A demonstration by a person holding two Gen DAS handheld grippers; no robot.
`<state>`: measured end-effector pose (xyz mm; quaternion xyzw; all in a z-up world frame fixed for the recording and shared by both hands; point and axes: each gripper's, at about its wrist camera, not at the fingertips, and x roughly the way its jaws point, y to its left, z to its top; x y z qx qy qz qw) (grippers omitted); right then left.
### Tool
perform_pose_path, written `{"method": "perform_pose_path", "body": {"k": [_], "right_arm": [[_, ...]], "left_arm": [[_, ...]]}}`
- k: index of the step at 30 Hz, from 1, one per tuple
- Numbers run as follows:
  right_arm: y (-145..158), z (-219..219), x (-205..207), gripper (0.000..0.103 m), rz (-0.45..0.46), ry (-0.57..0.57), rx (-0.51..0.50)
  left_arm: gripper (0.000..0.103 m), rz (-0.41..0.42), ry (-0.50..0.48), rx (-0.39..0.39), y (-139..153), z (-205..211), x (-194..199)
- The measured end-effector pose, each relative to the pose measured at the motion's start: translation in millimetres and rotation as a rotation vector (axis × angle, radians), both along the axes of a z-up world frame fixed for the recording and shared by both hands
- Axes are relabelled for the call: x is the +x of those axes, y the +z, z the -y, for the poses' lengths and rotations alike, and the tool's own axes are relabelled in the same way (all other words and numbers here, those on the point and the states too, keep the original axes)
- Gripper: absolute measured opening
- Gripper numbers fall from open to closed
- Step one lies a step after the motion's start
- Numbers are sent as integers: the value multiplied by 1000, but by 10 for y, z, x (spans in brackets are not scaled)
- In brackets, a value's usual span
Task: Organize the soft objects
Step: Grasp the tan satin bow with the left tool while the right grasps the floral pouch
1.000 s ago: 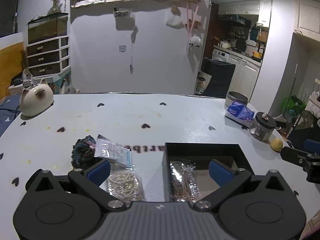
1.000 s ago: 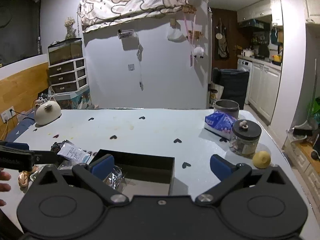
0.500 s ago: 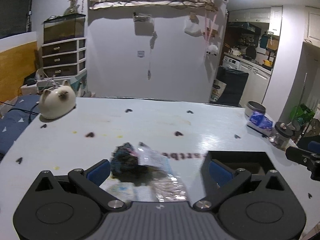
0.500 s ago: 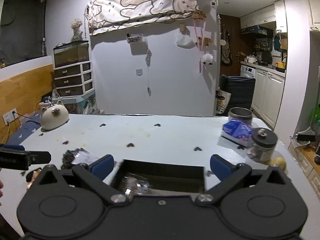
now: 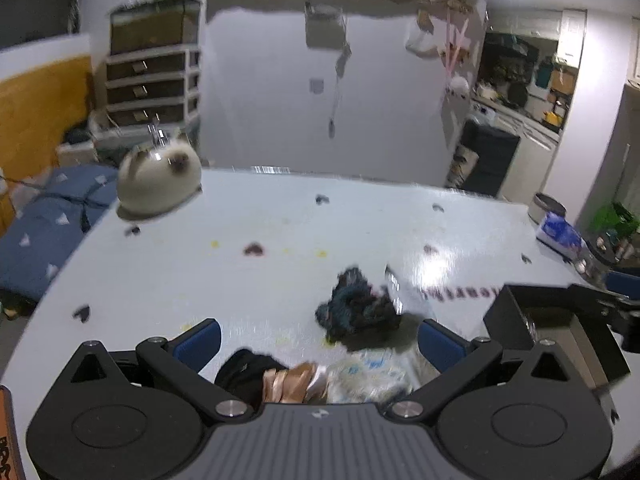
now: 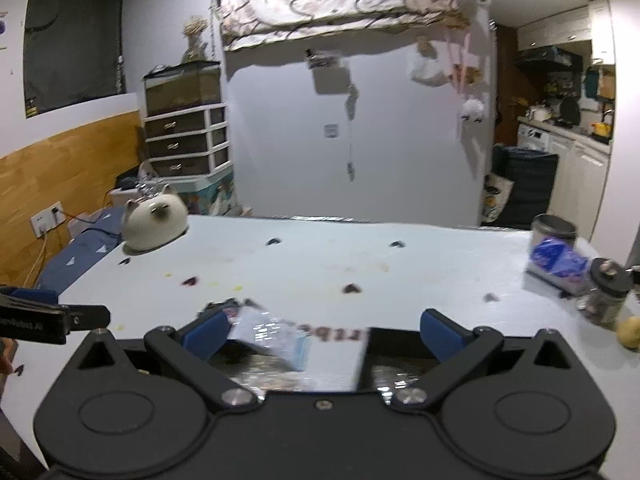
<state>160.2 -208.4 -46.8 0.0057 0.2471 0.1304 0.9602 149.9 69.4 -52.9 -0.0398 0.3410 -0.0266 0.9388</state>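
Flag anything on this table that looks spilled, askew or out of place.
Small yellow spots and a dark smear dot the tabletop, like dried spills. A dark scrunchie and plastic packets lie in a loose heap outside the black box. Nothing looks damaged.

On the table (image 5: 168, 280) lies one dark knitted bundle (image 5: 356, 308), one black box (image 5: 532, 320) toward the right edge, and at least two clear plastic packets (image 5: 372, 376) at the near edge, though blur hides any exact count. One cat-shaped ornament (image 6: 154, 222) sits at the far left corner. Along the right edge stand one metal tin (image 6: 554, 228), one blue tissue pack (image 6: 558, 260), one lidded jar (image 6: 606, 292) and one lemon (image 6: 629, 332).
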Motion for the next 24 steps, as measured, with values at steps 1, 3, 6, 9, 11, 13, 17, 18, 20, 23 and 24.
{"method": "perform_pose_path", "body": {"k": [1,3,6,9,11,13,17,18,20,23,24], "right_arm": [[-24,-74,30,103,-14,13,8],[-76,-219,71,103,-38,28,17],[-151,-428,130,103,-53,43,14],[-251,-620,211,103,-93,69,-1],[-327,-753,256,103,-120,95,-29],[-385,-861,283,103,-139,114,-66],[-458,-1024,299,103,-172,155,-133],[-471,-1053,299,103,-179,162,-150],[-495,-1109,296,102,-195,182,-175],[-525,-1158,313,96,-225,205,-195],[-541,-1179,316,95,-236,212,-201]], "left_arm": [[103,-18,-14,-5,-28,-47,21],[103,-53,-50,-11,-95,-131,57],[103,-112,-99,-47,-205,-256,104],[103,-172,-132,-113,-318,-379,144],[96,-226,-150,-147,-406,-429,200],[85,-283,-157,-184,-510,-466,261],[67,-401,-145,-277,-777,-540,407],[66,-422,-139,-296,-833,-552,438],[64,-453,-123,-320,-929,-569,501],[57,-461,-96,-333,-1015,-580,588],[55,-459,-89,-340,-1033,-585,611]]}}
